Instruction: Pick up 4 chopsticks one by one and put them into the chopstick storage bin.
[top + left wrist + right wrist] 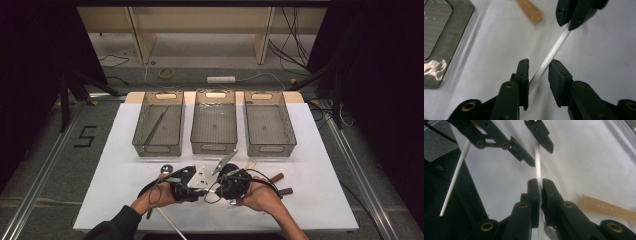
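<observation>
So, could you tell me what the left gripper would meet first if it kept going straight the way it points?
Probably the right gripper, which grips the far end of the white rod lying between the left gripper's open jaws; depth is uncertain.

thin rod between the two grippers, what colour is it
White; the thin rod shows best in the left gripper view.

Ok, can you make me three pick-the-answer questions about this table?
1. How many baskets stand on the table? A two, B three, C five.
2. Which basket holds the long thin tool? A left, B middle, C right.
3. What is the right gripper doing to the pale rod? A shut on it, B open and far from it, C lying in a basket.
Answers: B, three stand in a row; A, the tool lies slanted in the left one; A, its jaws pinch the rod.
</observation>
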A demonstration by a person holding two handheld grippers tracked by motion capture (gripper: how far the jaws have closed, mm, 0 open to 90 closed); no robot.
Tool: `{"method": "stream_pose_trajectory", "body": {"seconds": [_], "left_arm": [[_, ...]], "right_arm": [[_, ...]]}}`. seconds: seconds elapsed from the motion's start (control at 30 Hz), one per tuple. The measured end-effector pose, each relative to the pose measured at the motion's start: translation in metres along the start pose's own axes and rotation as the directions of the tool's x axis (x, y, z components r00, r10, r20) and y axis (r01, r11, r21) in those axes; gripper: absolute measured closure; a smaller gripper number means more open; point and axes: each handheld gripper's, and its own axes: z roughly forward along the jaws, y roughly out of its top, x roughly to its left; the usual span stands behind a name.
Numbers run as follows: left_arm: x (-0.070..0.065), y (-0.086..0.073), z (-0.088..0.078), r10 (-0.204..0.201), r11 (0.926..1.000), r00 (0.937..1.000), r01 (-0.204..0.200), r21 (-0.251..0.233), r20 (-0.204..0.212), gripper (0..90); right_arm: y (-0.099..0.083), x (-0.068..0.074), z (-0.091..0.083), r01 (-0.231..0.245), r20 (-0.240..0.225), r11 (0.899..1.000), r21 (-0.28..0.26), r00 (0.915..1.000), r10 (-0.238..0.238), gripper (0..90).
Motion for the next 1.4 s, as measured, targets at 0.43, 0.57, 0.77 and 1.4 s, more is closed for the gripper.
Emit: {"method": "stream_pose_trajectory", "body": {"seconds": [0.43,0.57,0.77,1.4], "left_arm": [[-0.003,0.009,-0.01,0.065,0.9964,0.9975,-0.064,0.056,-0.026,84.1],[0.002,0.009,-0.013,0.024,0.9984,0.9983,-0.021,0.053,-0.054,84.2],[0.015,0.007,-0.021,-0.093,0.9954,0.9903,0.095,0.013,-0.103,84.2],[0.065,-0.012,-0.063,-0.509,0.8593,0.8388,0.48,-0.176,-0.194,84.2]], "right_arm": [[0.001,-0.006,-0.049,0.043,0.083,0.971,-0.235,0.9962,-0.024,51.0],[0.0,-0.007,-0.062,0.017,0.108,0.949,-0.314,0.994,0.018,45.8],[-0.007,-0.013,-0.076,-0.039,0.105,0.899,-0.435,0.99,0.094,39.5],[-0.054,-0.021,-0.058,-0.089,0.163,0.853,-0.514,0.9664,0.199,30.6]]}}
